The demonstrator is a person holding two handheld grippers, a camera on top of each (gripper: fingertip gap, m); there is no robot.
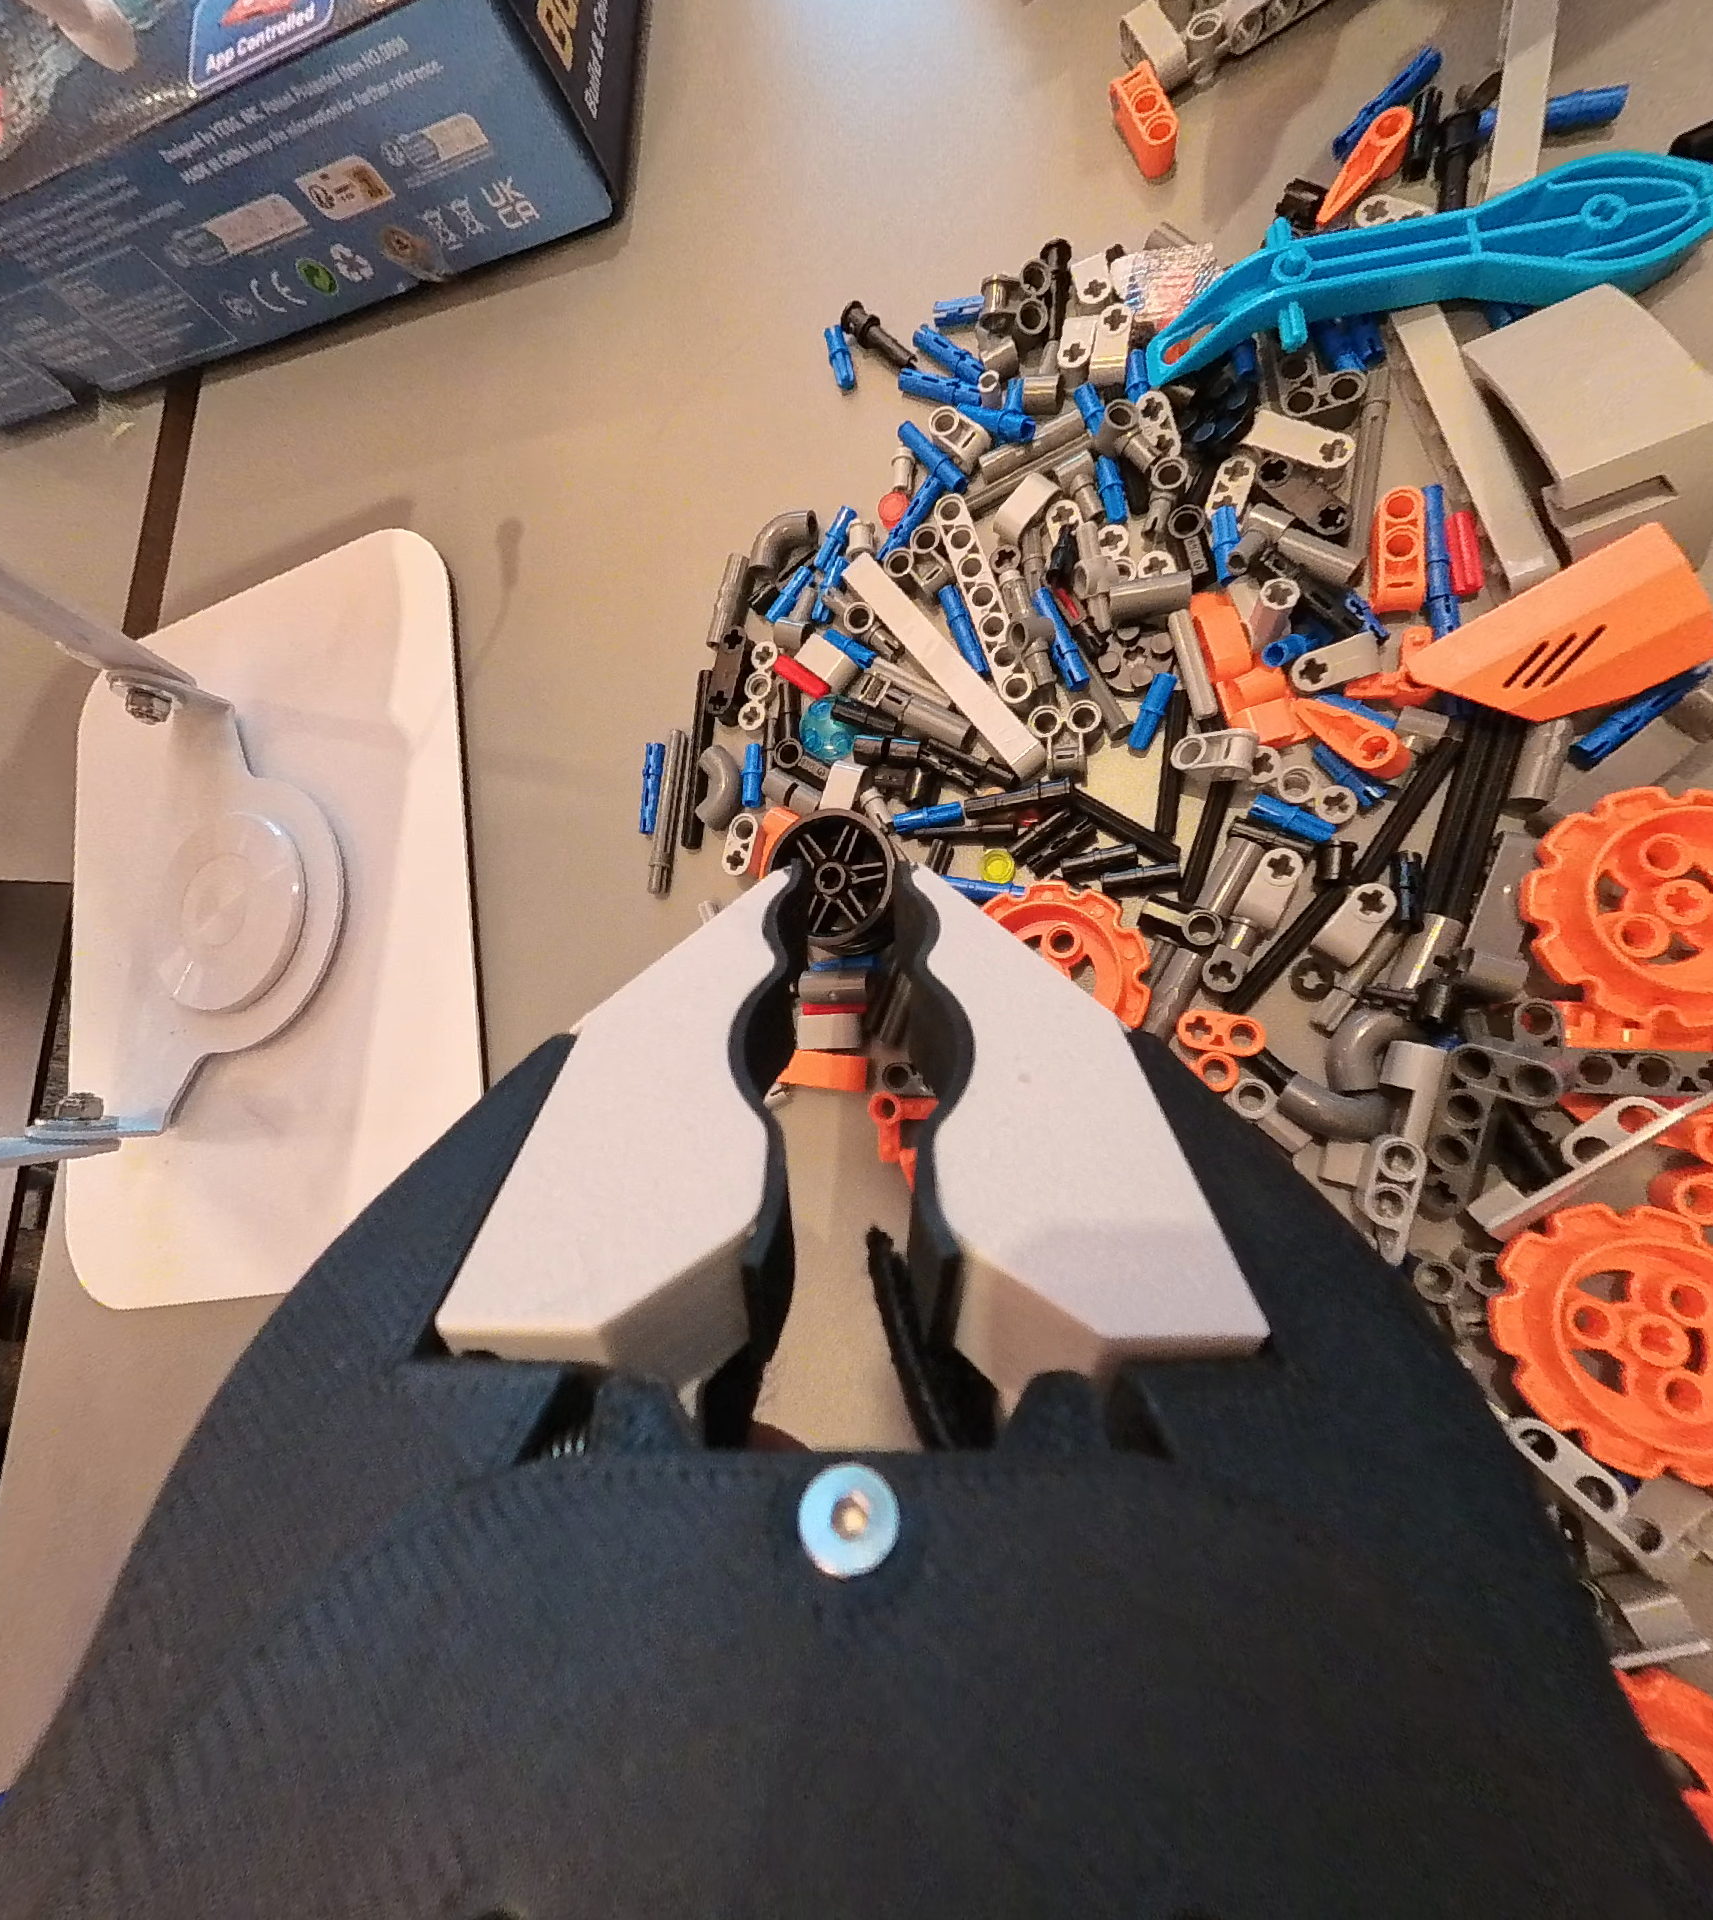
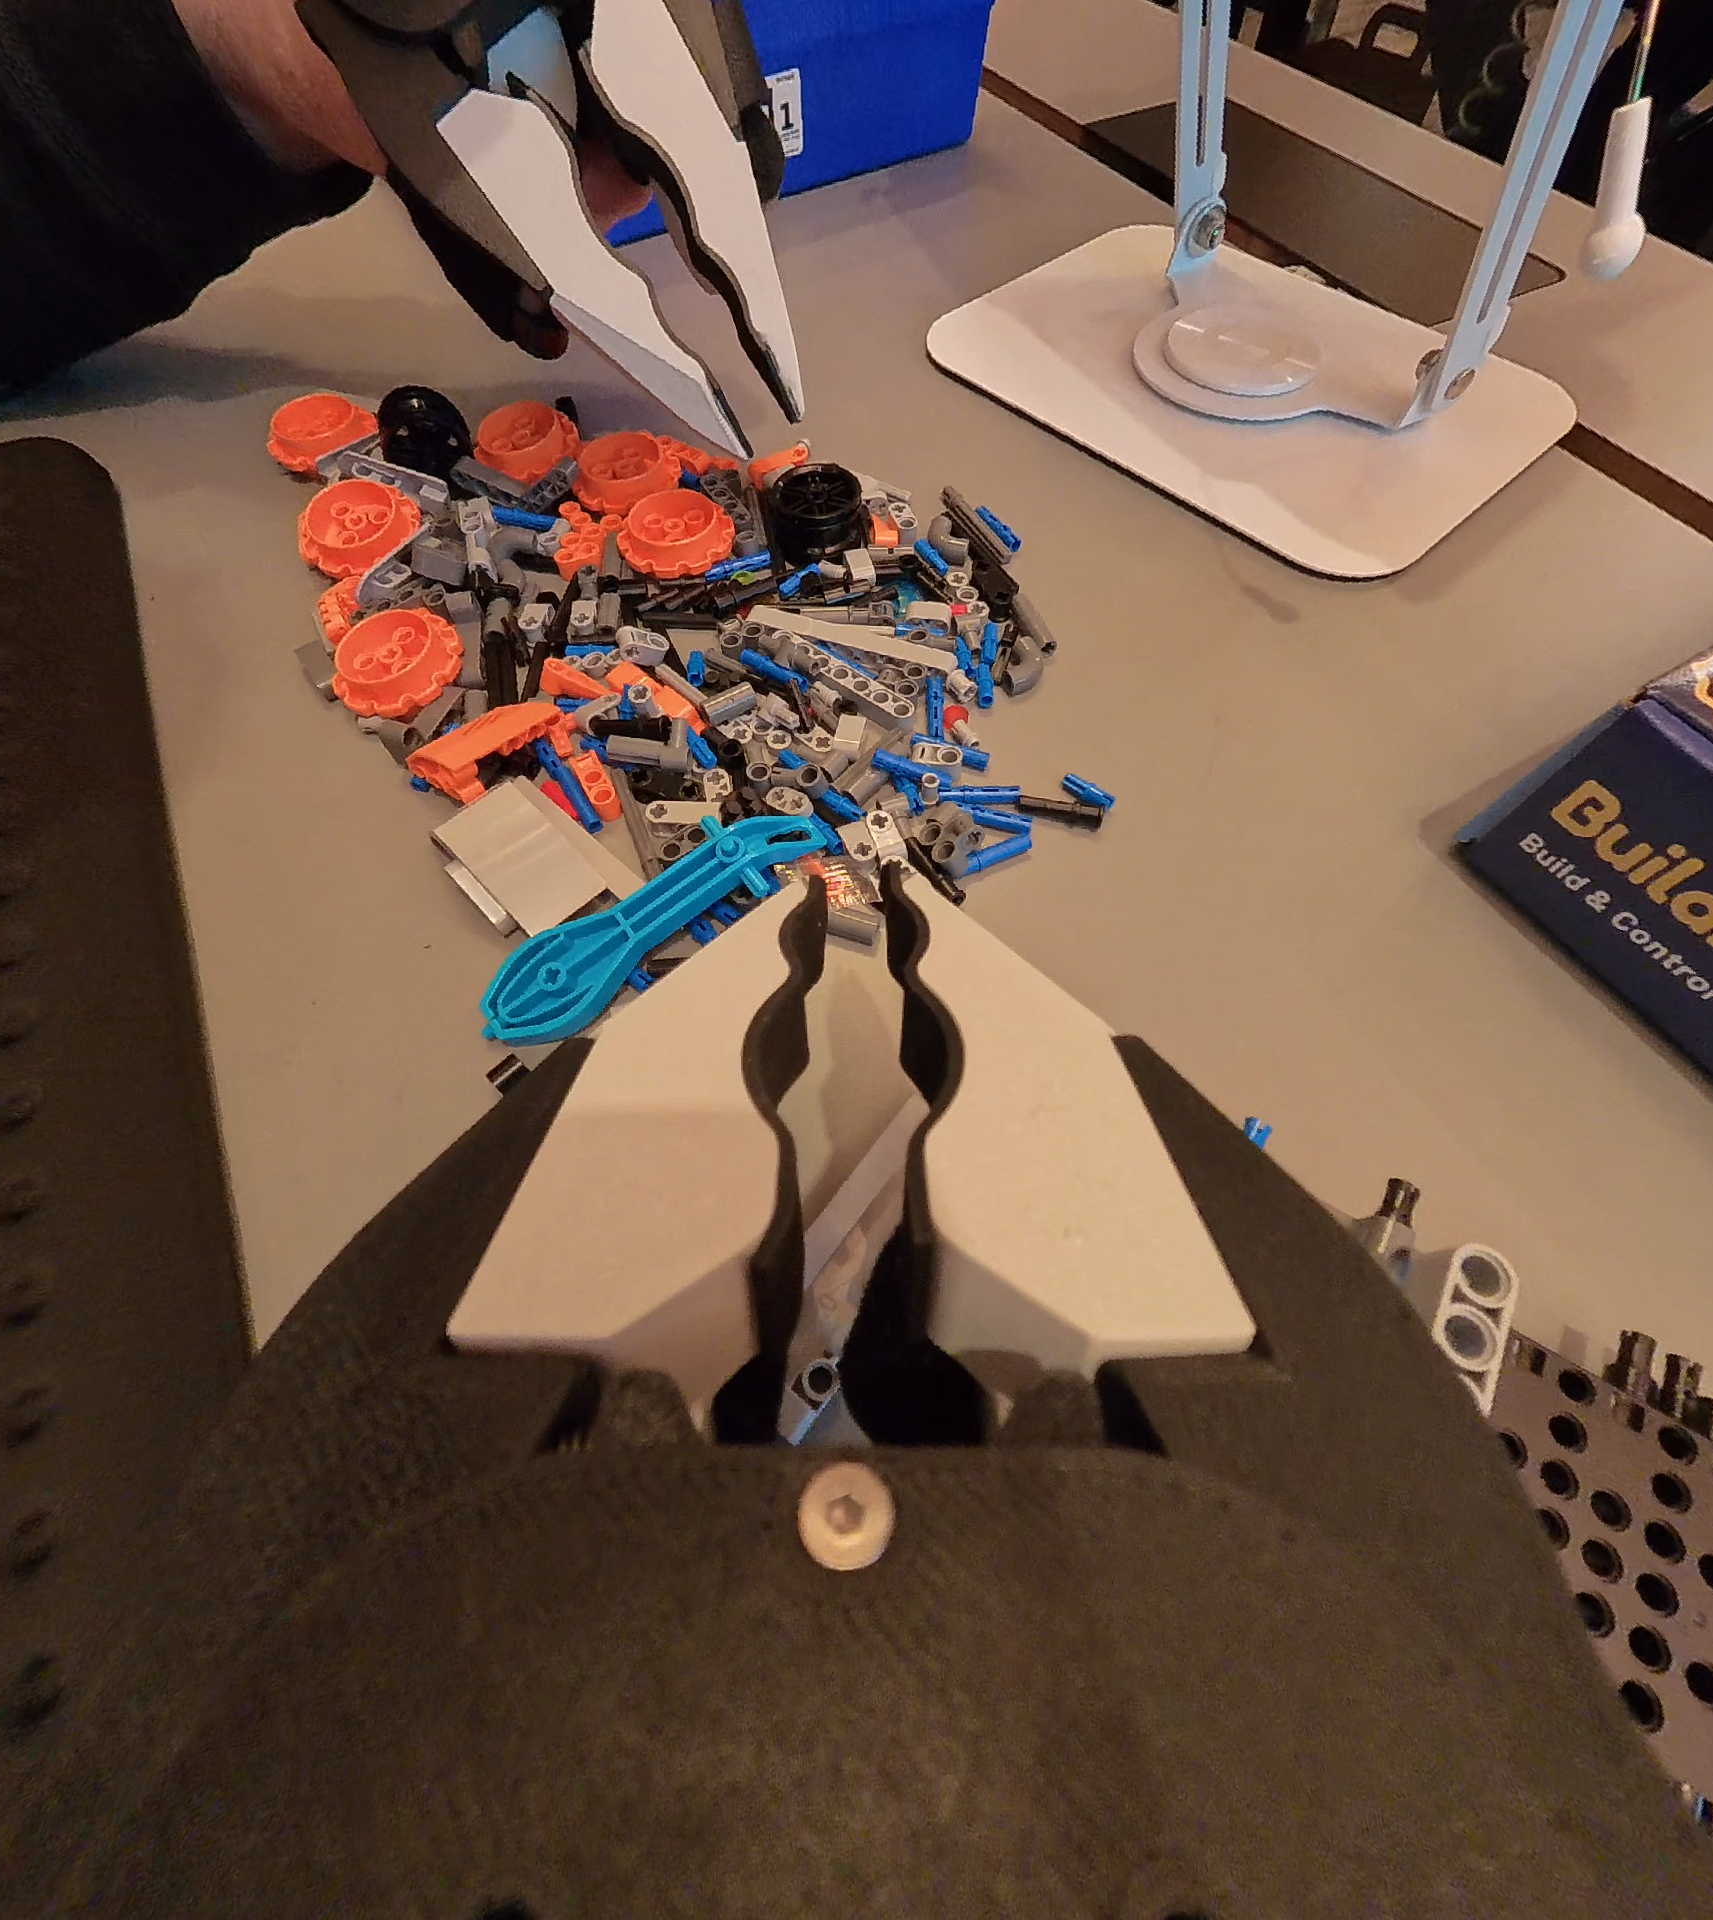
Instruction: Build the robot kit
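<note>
A pile of small building-toy parts (image 1: 1195,644) lies on the grey table (image 1: 571,436); it also shows in the right wrist view (image 2: 727,707). My left gripper (image 1: 847,883) is open, its tips on either side of a black spoked wheel (image 1: 836,883) at the pile's near edge. In the right wrist view the left gripper (image 2: 769,428) hangs just above that wheel (image 2: 821,509), not touching it. My right gripper (image 2: 852,883) is open by a narrow gap and empty, above the pile's other end, near a turquoise tool (image 2: 644,925) and a small shiny packet (image 2: 841,878).
Several orange toothed wheels (image 1: 1662,914) lie in the pile. A white stand base (image 1: 260,914) and a blue printed box (image 1: 239,177) sit to the left. In the right wrist view there are a blue bin (image 2: 873,83), a perforated grey plate (image 2: 1662,1558) and a black mat (image 2: 10,831). About 20 cm separates my left fingertips from my right.
</note>
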